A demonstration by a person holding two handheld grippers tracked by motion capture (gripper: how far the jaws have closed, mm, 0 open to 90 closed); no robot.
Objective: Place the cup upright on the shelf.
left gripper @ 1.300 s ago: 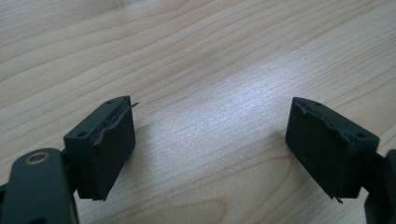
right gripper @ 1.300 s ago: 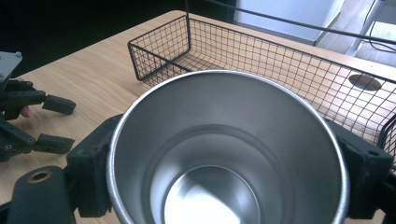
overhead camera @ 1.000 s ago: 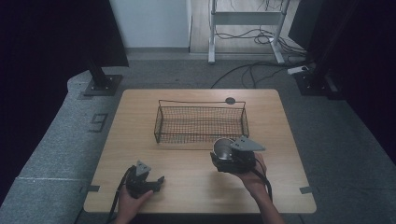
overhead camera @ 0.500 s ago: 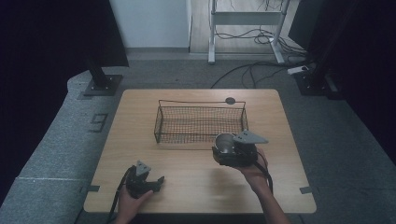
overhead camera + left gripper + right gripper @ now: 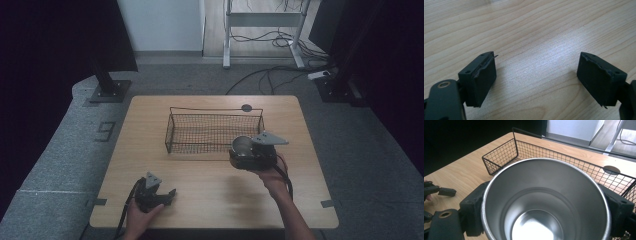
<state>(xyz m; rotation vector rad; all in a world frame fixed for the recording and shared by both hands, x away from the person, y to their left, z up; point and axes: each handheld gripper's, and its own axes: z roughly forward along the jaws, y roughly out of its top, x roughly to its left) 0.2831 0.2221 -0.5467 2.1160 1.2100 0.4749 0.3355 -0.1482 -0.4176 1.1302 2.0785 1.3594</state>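
**Shiny cup held in the right jaws, next to the wire basket**

The right gripper (image 5: 243, 150) has a shiny metal cup (image 5: 243, 145) between its two black jaws. The jaws press on the cup from both sides, one on each side of its round wall. In the right gripper view the cup (image 5: 544, 202) sits right between the jaws with its open mouth facing the camera, so you can look down inside to its bright bottom. There is nothing inside the cup.

Just past the jaws and the cup is a black wire basket (image 5: 504, 151). From above, the cup is at the near right corner of the basket (image 5: 172, 132), at its front edge. I cannot tell if the cup touches the wire.

The left gripper (image 5: 162, 194) is well away from the cup, low over the table (image 5: 210, 200) near the front edge. Its jaws are spread wide apart with nothing between them. In the left gripper view there is bare wood (image 5: 534, 50) between and ahead of the jaws.

A small dark round spot (image 5: 246, 107) is on the table past the basket.
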